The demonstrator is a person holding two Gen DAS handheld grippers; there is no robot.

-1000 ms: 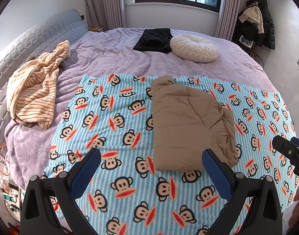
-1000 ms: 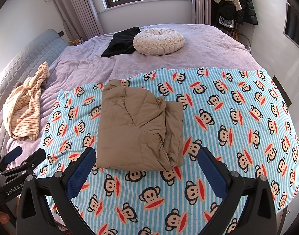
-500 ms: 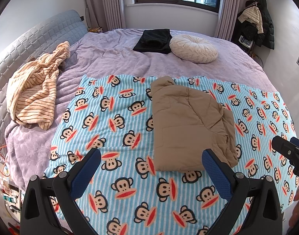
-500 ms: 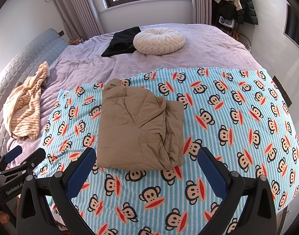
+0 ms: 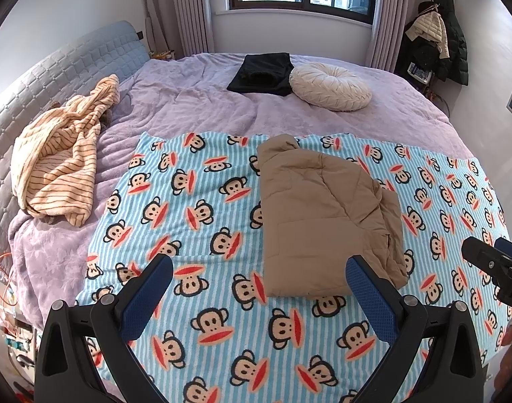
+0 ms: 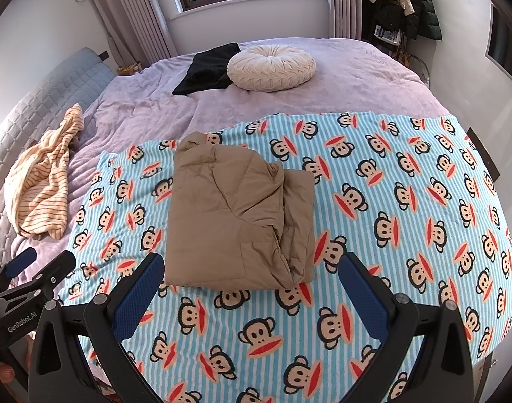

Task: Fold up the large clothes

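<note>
Jacket folded, both claws clear

The brown jacket (image 6: 239,215) lies folded on the monkey blanket (image 6: 390,201); left claw (image 5: 259,299) and right claw (image 6: 251,295) hover open, empty. Next likely: the striped garment (image 5: 59,154).

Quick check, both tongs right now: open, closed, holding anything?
Left tongs: open, empty, above the monkey-print blanket.
Right tongs: open, empty, just short of the folded tan jacket.
</note>
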